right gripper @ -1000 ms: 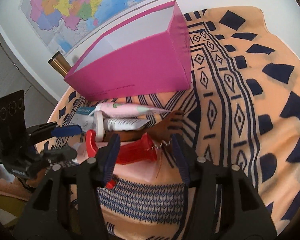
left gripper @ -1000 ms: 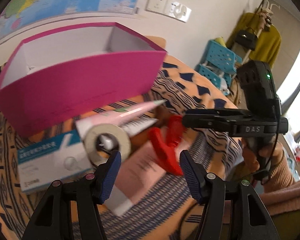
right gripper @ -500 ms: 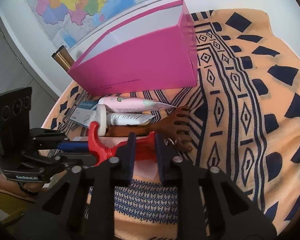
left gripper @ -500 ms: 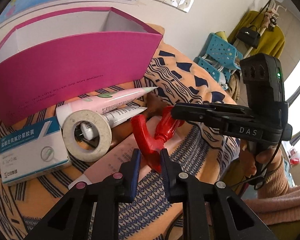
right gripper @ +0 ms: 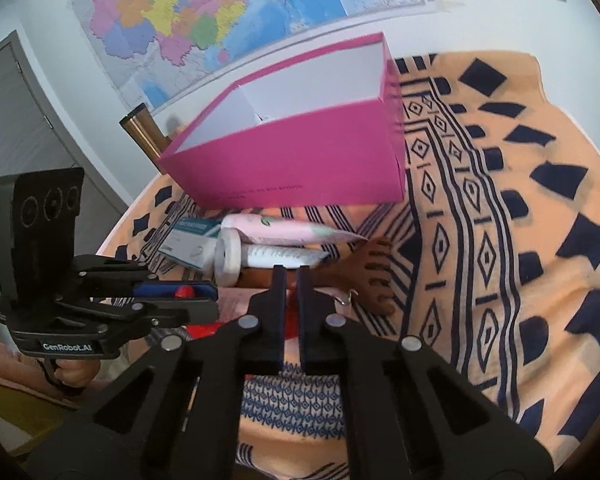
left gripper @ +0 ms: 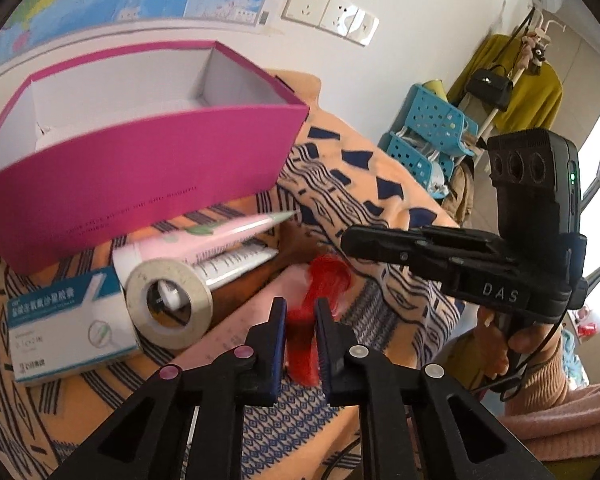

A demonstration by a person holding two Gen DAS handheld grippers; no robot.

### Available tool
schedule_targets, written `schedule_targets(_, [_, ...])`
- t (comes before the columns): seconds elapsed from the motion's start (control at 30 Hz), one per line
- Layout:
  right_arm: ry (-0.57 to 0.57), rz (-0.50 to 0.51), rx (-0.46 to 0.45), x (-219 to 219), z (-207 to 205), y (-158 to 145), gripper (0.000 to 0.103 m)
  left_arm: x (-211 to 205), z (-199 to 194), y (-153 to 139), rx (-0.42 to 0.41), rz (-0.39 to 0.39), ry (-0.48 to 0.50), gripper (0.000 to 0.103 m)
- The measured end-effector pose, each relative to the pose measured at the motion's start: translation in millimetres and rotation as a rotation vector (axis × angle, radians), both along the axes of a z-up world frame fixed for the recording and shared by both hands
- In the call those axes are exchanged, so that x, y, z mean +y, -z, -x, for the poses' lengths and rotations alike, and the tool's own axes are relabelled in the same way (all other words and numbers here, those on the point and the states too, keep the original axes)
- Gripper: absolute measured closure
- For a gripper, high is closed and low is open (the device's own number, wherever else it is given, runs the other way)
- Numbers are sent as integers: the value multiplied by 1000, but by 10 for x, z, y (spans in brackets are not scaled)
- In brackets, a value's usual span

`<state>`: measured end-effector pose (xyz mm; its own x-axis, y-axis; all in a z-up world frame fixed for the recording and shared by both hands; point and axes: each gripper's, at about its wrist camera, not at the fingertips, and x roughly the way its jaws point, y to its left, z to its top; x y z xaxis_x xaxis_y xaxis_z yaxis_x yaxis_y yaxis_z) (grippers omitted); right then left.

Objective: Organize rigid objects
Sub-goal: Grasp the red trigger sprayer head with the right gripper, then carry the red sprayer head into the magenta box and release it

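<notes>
The red plastic spring clamp point(left gripper: 308, 332), lying on the patterned orange cloth point(right gripper: 500, 240) in front of the open magenta cardboard box point(left gripper: 140, 184), is pinched by both the left gripper point(left gripper: 301, 312) and right gripper point(right gripper: 291, 280). It should be lifted level, both ends together. "DAS" and "GenRobot.AI" can be read on the rigs.

We see a matt cardboard box point(left gripper: 140, 168), woven patterned cloth point(right gripper: 500, 240), glossy red plastic clamp point(left gripper: 320, 280), and a paper tape roll point(left gripper: 168, 304).
</notes>
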<state>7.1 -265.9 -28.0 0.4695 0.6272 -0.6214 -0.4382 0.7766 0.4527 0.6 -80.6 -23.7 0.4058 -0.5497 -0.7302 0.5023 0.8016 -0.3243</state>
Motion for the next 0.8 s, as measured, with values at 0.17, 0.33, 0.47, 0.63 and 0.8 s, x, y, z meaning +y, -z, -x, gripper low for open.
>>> schedule_targets(0.17, [9, 6, 22, -8, -66, 74, 97, 71, -44, 29, 17, -12, -34, 86])
schedule_targets(0.33, [22, -6, 58, -112, -72, 201, 73, 157, 37, 49, 24, -18, -21, 61])
schedule_targets(0.47, [-2, 33, 54, -29, -60, 256, 68, 148, 63, 128, 62, -24, -2, 61])
schedule_targets(0.63, [-7, 13, 54, -35, -81, 284, 89, 54, 57, 242, 102, -43, 5, 84])
schedule_targets(0.8, [21, 28, 56, -86, -61, 262, 94, 33, 22, 231, 103, -37, -8, 87])
